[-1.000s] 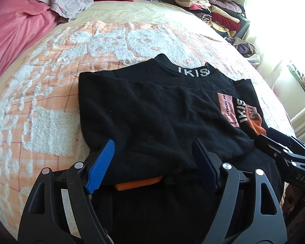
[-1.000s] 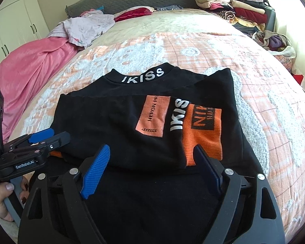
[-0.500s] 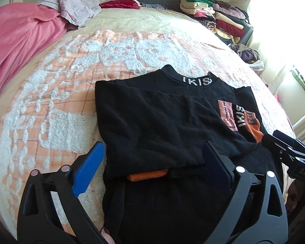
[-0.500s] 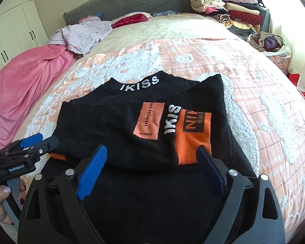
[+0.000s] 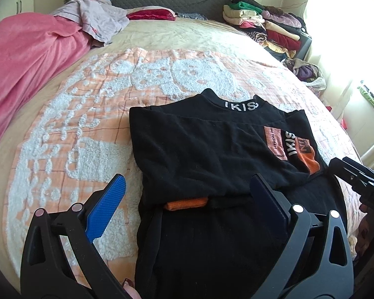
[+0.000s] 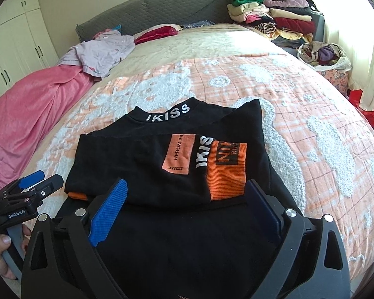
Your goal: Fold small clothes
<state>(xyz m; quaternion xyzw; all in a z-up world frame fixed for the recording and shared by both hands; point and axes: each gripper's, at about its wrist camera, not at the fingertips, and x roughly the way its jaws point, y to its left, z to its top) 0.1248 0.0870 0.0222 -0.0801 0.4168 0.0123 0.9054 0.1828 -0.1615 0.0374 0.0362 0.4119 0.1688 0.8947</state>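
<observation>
Both our grippers hang over the black top, jaws wide, gripping nothing.

The top [image 6: 147, 172] lies on the blanket [image 6: 299, 114], its sleeves folded in over the chest, collar lettering toward the headboard. Our left gripper [image 5: 187, 206] stands spread with nothing pinched. Our right gripper [image 6: 187, 206] is opening wider, pads clear of the cloth beneath. An orange cuff [image 5: 185, 203] peeks from under the fold's near edge.
</observation>
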